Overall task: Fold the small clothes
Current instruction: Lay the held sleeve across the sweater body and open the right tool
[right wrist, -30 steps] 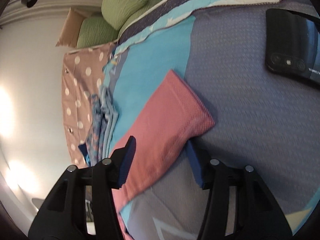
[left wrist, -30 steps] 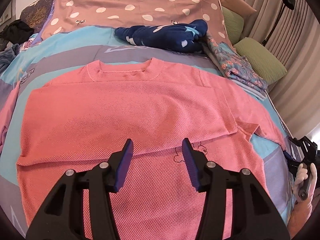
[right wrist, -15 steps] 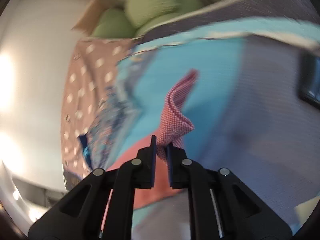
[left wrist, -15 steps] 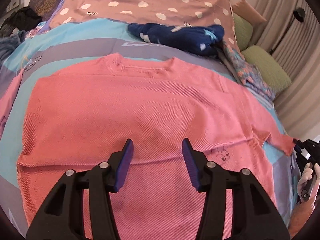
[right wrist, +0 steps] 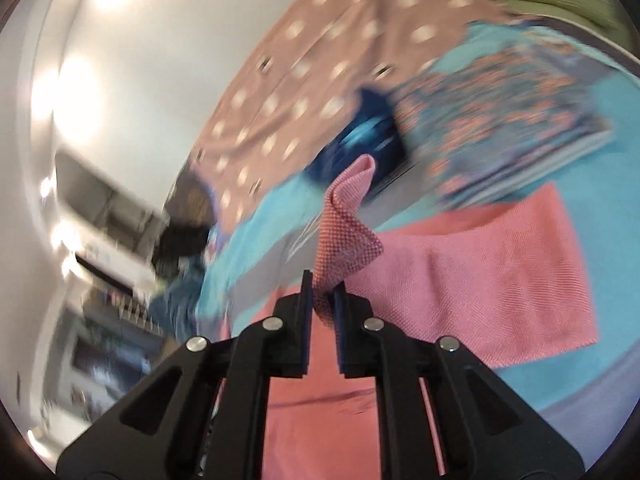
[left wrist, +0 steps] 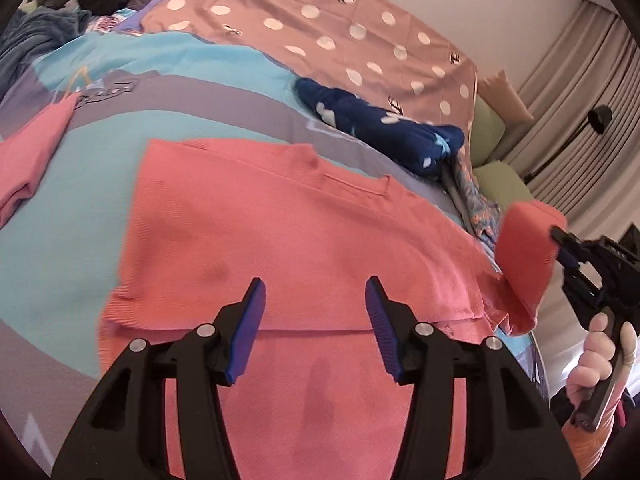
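Left wrist view gives us the pink sweater [left wrist: 280, 248] lying flat on the bed [left wrist: 192, 68], its neckline toward the far side and its lower part near the camera. We see the left hand-held gripper [left wrist: 316, 316] above the middle of the sweater, its blue fingers [left wrist: 250, 332] spread apart with only the fabric under them; we cannot tell if they touch it. At the right edge of this view a hand [left wrist: 600, 360] holds the right hand-held gripper [left wrist: 560, 240], which is pressed together on the end of the right sleeve [left wrist: 524, 264], and the sleeve is lifted off the bed. From the right wrist view we see the same right hand-held gripper [right wrist: 322, 300] pinching the sleeve [right wrist: 344, 236] between its two pads, with a fold of the pink knit standing up beyond the tips. This picture is blurred. Far on the bed lies a dark blue garment [left wrist: 384, 128] with light spots, and to the right of it a floral cloth [left wrist: 476, 196]. Behind them a brown blanket with white dots [left wrist: 320, 20] covers the far part of the bed. Another pink piece [left wrist: 28, 156] lies at the left side, apart from the sweater. Green pillows [left wrist: 500, 180] are at the far right, near the curtains [left wrist: 580, 100].
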A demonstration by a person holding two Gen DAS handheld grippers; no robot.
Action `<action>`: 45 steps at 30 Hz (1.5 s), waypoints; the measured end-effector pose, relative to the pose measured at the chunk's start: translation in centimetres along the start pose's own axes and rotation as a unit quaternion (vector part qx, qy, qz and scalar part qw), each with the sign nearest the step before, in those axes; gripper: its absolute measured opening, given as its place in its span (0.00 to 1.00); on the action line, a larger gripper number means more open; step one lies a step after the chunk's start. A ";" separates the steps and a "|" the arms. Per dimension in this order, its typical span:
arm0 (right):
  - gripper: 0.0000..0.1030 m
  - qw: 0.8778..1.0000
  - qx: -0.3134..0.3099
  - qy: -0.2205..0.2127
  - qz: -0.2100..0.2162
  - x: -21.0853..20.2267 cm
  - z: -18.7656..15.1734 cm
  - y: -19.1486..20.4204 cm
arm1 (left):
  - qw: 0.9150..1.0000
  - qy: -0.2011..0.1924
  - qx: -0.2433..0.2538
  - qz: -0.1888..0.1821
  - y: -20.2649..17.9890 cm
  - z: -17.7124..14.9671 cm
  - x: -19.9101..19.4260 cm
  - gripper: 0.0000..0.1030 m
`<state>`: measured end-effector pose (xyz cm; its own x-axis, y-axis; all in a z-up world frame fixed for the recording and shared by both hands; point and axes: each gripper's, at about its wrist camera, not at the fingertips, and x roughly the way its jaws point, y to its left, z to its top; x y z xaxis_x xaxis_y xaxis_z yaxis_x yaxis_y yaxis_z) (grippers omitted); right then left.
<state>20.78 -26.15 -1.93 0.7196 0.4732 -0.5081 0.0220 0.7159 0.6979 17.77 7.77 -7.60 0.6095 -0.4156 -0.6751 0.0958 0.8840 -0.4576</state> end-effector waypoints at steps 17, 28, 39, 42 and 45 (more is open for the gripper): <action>0.14 0.968 -0.147 0.198 -0.038 10.5 -12.1 4.9 | 0.995 -0.006 -0.067 -0.075 4.8 0.0 -1.8 0.53; 0.45 0.934 -0.256 0.248 -0.017 6.6 -14.6 5.7 | 0.994 0.024 -0.074 -0.080 4.7 0.0 0.1 0.53; 0.48 0.922 -0.317 0.197 -0.099 2.7 -13.8 3.5 | 0.993 0.063 -0.039 -0.091 2.3 0.4 2.5 0.53; 0.51 0.923 -0.316 0.198 -0.092 2.7 -14.0 3.4 | 0.994 0.067 -0.013 -0.082 1.0 0.3 3.2 0.53; 0.51 0.924 -0.314 0.200 -0.088 3.4 -14.1 3.7 | 0.994 0.070 0.014 -0.078 -0.5 0.5 3.6 0.47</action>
<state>13.51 -14.59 -8.21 0.4257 0.3840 -0.8193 -0.3832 0.8968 0.2212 20.30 5.94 -9.56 0.4692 -0.5726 -0.6722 0.2044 0.8110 -0.5482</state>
